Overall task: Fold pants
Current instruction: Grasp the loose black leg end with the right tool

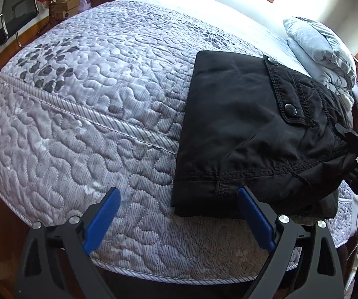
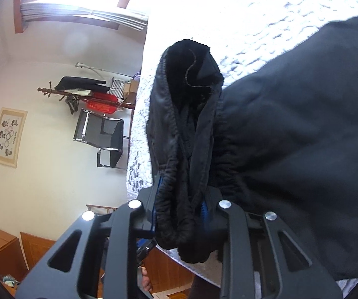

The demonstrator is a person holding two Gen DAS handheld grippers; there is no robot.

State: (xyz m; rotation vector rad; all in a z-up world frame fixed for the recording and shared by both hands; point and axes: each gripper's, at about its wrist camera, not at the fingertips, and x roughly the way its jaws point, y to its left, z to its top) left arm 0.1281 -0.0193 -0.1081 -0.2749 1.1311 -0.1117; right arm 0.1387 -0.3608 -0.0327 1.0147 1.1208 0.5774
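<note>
While the pants sit as a compact black bundle on the bed, pocket flap and snaps facing up, their elastic waistband is bunched and pinched between my right gripper fingers. That end looks lifted off the quilt; the rest of the bundle lies flat ahead of and to the right of my left fingers.

Left gripper is spread wide, holding nothing. Its right pad sits just beside the near folded edge of the pants, maybe touching it, can't confirm. Left pad hovers over bare quilt.

Judgement: fold is mostly done, probably last tuck or final placement left.

Risks from here:
- Right grip holds only a wad of waistband. Pull sideways and the top layer drags, the stacked folds shear apart.
- Slick-looking fabric, so layers could slide if that end gets lifted higher.
- Letting go while raised means the waistband flops and springs open, elastic likes to unbunch.
- Bundle sits near the bed edge on my side. A push from my left fingers the wrong way could shove it off.
- Left pad could snag the hem seam and peel a layer.

Pillows lie beyond the bundle, a chair far off left.
</note>
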